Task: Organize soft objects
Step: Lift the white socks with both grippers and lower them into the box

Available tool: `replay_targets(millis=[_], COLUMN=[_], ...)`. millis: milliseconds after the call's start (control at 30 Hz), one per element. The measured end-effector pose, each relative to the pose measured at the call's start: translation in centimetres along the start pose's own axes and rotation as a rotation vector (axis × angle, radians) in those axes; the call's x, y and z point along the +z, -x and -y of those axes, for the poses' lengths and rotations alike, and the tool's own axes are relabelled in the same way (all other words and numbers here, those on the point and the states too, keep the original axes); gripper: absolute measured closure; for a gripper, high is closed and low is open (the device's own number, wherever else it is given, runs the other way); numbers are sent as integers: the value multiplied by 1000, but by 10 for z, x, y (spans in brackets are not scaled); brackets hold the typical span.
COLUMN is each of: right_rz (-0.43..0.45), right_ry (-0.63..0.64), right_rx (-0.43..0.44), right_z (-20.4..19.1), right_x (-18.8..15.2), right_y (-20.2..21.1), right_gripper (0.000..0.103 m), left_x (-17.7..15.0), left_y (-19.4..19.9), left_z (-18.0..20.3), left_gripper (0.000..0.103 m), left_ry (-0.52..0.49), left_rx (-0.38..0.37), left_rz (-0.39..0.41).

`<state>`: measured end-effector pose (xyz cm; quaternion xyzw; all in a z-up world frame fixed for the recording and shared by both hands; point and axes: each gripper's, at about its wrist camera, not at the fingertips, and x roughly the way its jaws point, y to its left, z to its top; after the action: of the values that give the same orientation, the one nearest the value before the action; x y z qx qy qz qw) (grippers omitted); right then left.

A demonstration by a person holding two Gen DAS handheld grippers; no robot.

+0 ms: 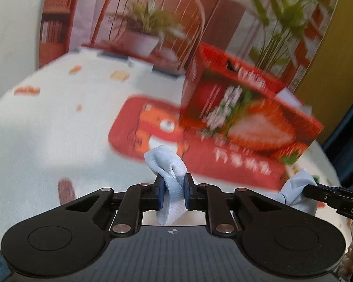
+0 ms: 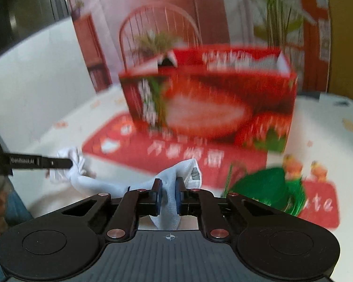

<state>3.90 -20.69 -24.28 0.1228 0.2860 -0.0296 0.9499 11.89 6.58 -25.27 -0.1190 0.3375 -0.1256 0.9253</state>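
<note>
Left gripper (image 1: pixel 173 191) and right gripper (image 2: pixel 169 193) each clamp the pale sock (image 2: pixel 169 202), apparently one sock, before the strawberry box (image 2: pixel 209 103); uneven pulling risks slippage.

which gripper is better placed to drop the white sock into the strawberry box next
Right, probably. The right gripper faces the strawberry box squarely; the left gripper sees it off to its right. Both clamp the white sock.
</note>
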Motion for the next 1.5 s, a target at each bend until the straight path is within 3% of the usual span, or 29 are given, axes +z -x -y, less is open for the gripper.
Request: replay_targets(millis=[333, 467, 667, 800, 1000, 1167, 1500], right_rz=[232, 287, 321, 311, 231, 127, -5], right_ry=[102, 141, 171, 190, 255, 300, 288], right_rx=[-71, -120, -221, -290, -345, -322, -234], right_z=[8, 17, 43, 59, 78, 81, 77], right_x=[83, 117, 156, 170, 176, 171, 165], right_y=[29, 29, 12, -3, -40, -76, -122], right_gripper=[92, 92, 92, 93, 92, 93, 93], left_x=[77, 110, 143, 154, 153, 149, 148], left_y=[29, 19, -12, -51, -111, -148, -180], left_z=[48, 73, 108, 127, 135, 130, 128], left_gripper=[86, 86, 86, 86, 86, 86, 86], left_ry=[-51, -76, -136, -203, -259, -279, -342], left_rx=[-65, -85, -92, -69, -27, -6, -14], left_rz=[243, 303, 324, 280, 150, 27, -79])
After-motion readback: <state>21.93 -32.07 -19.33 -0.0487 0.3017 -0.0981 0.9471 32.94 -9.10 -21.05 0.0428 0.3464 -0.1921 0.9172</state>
